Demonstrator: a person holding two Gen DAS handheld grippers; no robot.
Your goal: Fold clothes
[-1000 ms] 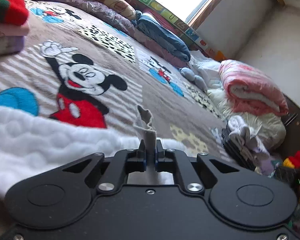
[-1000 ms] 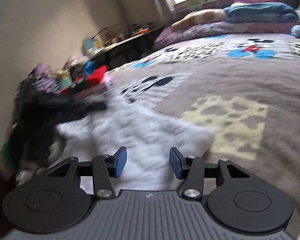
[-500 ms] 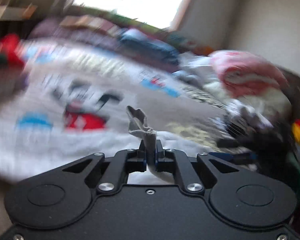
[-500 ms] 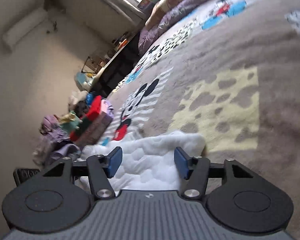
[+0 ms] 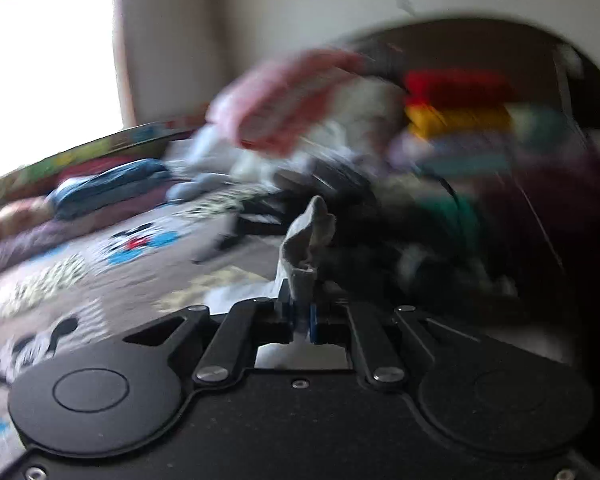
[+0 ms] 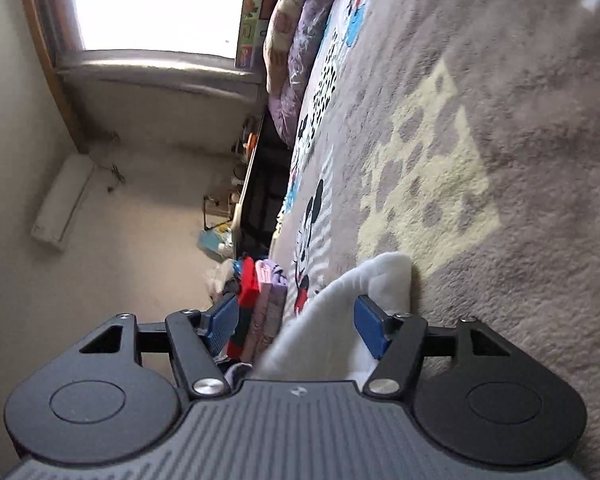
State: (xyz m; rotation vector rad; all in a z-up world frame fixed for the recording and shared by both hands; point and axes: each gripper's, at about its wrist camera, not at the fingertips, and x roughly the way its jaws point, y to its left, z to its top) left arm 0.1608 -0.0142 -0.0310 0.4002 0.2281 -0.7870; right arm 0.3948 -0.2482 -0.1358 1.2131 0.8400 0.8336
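Two grippers share one white fleece garment [image 6: 332, 320] near the bed's [image 6: 520, 160] edge: the left gripper [image 5: 300, 314] pinches a grey fold of cloth [image 5: 306, 236] tight, seemingly to carry it over, while the right gripper [image 6: 296, 322], rolled sideways, gapes wide around a corner.

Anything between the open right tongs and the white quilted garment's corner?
Nothing visible. The right tongs stand open with the white quilted garment directly between the blue pads, lying on the Mickey Mouse blanket.
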